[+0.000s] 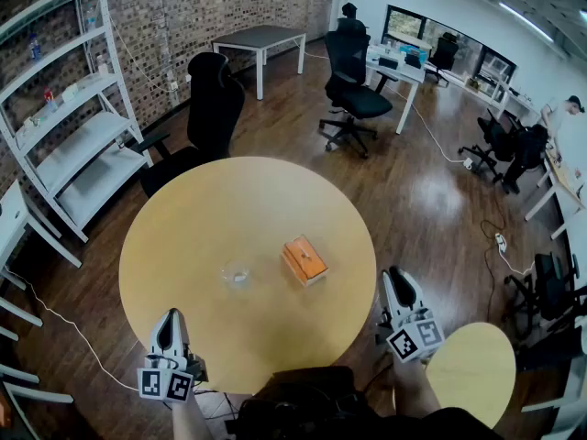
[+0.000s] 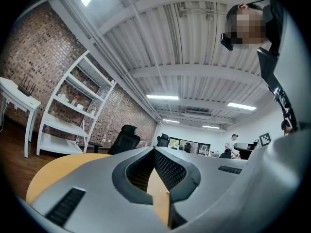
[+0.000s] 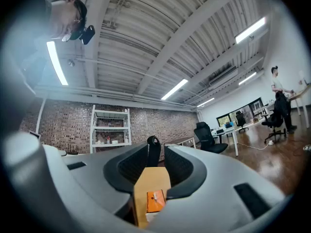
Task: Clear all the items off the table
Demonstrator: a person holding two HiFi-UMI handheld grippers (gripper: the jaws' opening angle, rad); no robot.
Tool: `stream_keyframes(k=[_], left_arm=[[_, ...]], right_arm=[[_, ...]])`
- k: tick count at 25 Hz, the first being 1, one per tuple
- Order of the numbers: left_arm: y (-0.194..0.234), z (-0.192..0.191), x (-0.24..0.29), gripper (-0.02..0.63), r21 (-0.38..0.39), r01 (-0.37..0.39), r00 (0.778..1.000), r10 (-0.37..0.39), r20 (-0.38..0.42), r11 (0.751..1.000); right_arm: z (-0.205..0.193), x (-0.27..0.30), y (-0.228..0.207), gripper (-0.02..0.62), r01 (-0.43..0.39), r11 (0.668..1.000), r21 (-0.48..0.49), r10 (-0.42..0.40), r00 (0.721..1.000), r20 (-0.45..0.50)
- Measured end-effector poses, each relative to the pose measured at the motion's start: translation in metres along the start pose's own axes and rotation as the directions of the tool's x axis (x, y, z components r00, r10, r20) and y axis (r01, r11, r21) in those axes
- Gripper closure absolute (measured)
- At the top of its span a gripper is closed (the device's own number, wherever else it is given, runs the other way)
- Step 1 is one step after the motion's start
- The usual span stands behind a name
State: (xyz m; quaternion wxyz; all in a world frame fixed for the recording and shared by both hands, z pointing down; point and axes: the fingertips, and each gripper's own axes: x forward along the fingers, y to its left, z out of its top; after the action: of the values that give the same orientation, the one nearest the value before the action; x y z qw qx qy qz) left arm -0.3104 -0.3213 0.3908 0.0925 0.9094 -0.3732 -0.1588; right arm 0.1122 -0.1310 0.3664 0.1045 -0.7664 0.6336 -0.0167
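Observation:
On the round yellow table lie an orange tissue box right of the middle and a small clear glass dish left of it. My left gripper hovers over the table's near left edge, its jaws shut with nothing between them, and shows the same in the left gripper view. My right gripper hangs just off the table's right edge, well apart from the box. Its jaws stand a little open and empty, and the orange box shows through the gap on the tabletop.
A black office chair stands at the table's far side. White shelves line the brick wall at left. A small round yellow side table sits at the near right. More chairs and desks fill the back right.

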Motion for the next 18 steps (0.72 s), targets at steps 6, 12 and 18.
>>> stream_keyframes(k=[6, 12, 18], left_arm=[[0.009, 0.004, -0.001, 0.614, 0.003, 0.014, 1.000, -0.014, -0.006, 1.000], [0.020, 0.012, -0.006, 0.614, 0.005, 0.052, 0.998, -0.052, -0.025, 0.999], [0.039, 0.014, -0.015, 0.614, 0.024, 0.066, 0.996, -0.065, -0.065, 0.998]], right_arm=[[-0.008, 0.016, 0.029, 0.485, -0.024, 0.999, -0.043, 0.023, 1.000, -0.021], [-0.028, 0.030, 0.061, 0.419, -0.037, 0.998, -0.058, 0.033, 0.997, -0.072], [-0.057, 0.048, 0.095, 0.301, -0.040, 0.994, -0.105, 0.021, 0.984, -0.176]])
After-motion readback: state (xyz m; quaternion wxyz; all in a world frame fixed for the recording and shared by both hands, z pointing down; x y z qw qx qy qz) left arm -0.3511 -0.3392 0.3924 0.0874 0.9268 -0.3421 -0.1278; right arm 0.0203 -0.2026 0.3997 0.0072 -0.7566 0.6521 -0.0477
